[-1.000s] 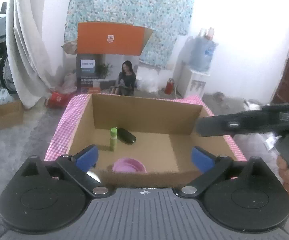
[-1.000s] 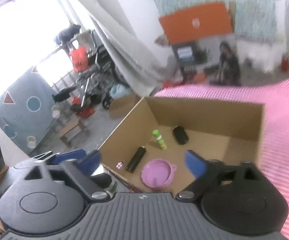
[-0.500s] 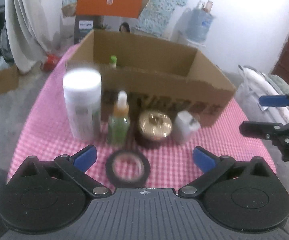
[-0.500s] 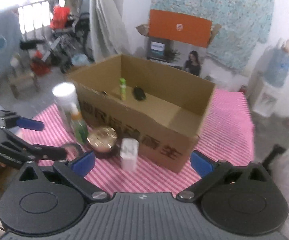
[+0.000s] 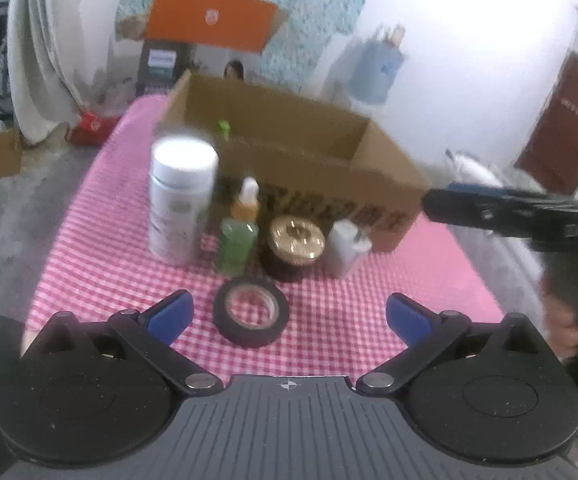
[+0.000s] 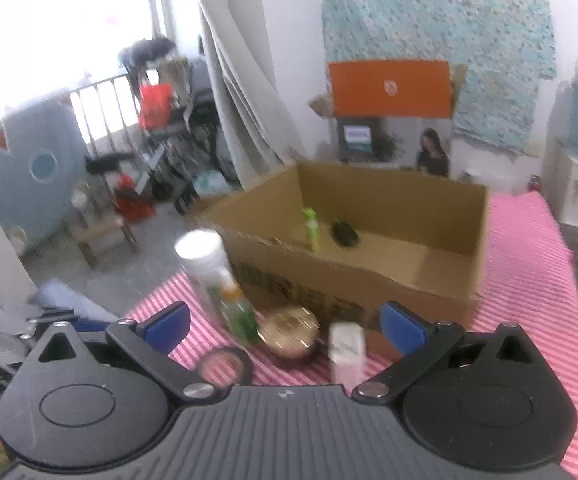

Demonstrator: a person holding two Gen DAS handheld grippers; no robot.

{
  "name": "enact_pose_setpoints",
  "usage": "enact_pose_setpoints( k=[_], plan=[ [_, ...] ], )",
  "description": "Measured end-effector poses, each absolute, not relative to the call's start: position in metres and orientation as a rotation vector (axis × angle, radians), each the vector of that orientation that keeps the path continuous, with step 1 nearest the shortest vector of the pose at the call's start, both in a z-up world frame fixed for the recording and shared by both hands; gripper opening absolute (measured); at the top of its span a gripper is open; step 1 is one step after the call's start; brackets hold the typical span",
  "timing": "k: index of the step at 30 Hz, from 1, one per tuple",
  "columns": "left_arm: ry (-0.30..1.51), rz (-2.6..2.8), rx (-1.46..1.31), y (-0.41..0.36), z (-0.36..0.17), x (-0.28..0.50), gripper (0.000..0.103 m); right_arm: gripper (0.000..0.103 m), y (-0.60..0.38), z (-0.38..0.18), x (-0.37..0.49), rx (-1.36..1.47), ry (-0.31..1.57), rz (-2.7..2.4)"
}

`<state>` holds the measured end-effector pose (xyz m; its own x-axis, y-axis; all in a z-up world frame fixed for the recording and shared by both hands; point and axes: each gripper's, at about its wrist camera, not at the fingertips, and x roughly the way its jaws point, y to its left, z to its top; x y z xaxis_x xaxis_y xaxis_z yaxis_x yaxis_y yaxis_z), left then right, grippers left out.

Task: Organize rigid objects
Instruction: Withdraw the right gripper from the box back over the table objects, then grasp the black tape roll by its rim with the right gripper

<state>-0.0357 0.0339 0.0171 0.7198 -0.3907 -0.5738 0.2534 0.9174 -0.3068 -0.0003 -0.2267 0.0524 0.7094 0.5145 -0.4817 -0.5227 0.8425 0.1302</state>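
Left claw point(image 5: 287, 316) hovered low over the checked desk point(image 5: 89, 240), jaws spread wide and holding nothing, with the black tape roll point(image 5: 251, 312) lying flat between the blue fingertips point(image 5: 169, 314), slightly toward 9 o'clock of centre. Behind the roll, toward 12 o'clock, stood a row just before the cardboard box point(image 5: 309, 168): white canister point(image 5: 181, 200) at 11, green bottle point(image 5: 237, 236), gold-lidded jar point(image 5: 295, 246), small white container point(image 5: 345, 246) at 1. Right claw point(image 6: 285, 320) likewise gaped wide and empty, aimed at the same row. Inside the box, seen a green tube point(image 6: 311, 226) and a dark object point(image 6: 345, 234). Judged a pick-up approach for the tape roll; next called for lowering, straddling the ring, closing, then carrying over the box wall.
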Motion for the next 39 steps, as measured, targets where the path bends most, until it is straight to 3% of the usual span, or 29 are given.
enact_pose_setpoints(
  k=[7,15,18,22,27,31,39],
  plan=[
    [0.605,-0.282,-0.186,0.051,0.033,-0.059,0.103,0.103,-0.220,0.058,0.001,0.103,0.504,0.661],
    [0.736,-0.244,-0.026,0.011,-0.016,-0.024,0.103,0.101,-0.225,0.024,0.007,0.221,0.679,0.641],
    [0.766,-0.282,0.025,-0.004,-0.029,-0.015,0.102,0.095,-0.225,0.008,0.010,0.240,0.729,0.608],
    [0.789,-0.291,0.090,-0.017,-0.039,-0.004,0.098,0.075,-0.222,-0.012,0.015,0.261,0.790,0.597],
    [0.819,-0.291,0.092,-0.020,-0.045,0.008,0.080,0.061,-0.206,-0.028,0.028,0.221,0.842,0.613],
    [0.844,-0.282,0.073,-0.016,-0.049,0.016,0.075,0.043,-0.194,-0.039,0.038,0.195,0.874,0.629],
    [0.839,-0.297,0.058,-0.016,-0.047,0.021,0.067,0.030,-0.184,-0.052,0.055,0.192,0.925,0.658]
  ],
)
